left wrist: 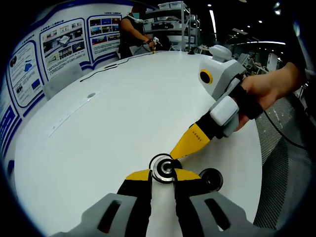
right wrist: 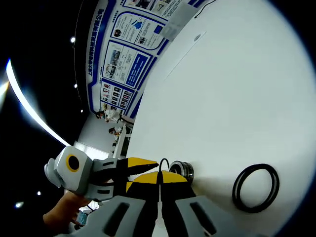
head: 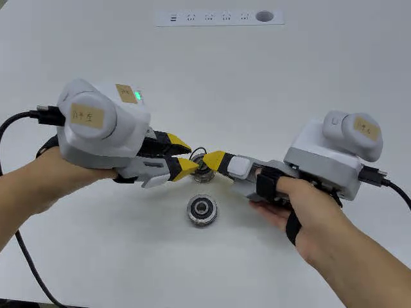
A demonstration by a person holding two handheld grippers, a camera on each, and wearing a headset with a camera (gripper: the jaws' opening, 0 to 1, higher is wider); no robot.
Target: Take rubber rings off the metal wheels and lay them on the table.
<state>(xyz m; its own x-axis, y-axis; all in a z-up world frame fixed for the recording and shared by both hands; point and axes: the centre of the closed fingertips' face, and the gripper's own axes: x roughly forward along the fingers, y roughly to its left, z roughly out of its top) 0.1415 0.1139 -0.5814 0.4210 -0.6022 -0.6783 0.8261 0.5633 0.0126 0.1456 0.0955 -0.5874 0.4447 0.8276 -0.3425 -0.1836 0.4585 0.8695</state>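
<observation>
Left gripper (left wrist: pixel 163 176) clamps the small silver metal wheel (left wrist: pixel 163 167); right gripper (right wrist: pixel 159 177), pinching its thin black rubber ring (right wrist: pixel 163 160), should peel outward steadily.

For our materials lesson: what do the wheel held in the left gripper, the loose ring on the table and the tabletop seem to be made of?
The held wheel looks like metal, likely steel: bright silvery glints on its face. The loose ring looks like rubber: thin, matt black, no shine. The table is smooth matt white, perhaps laminate; the look leaves it open.
</observation>
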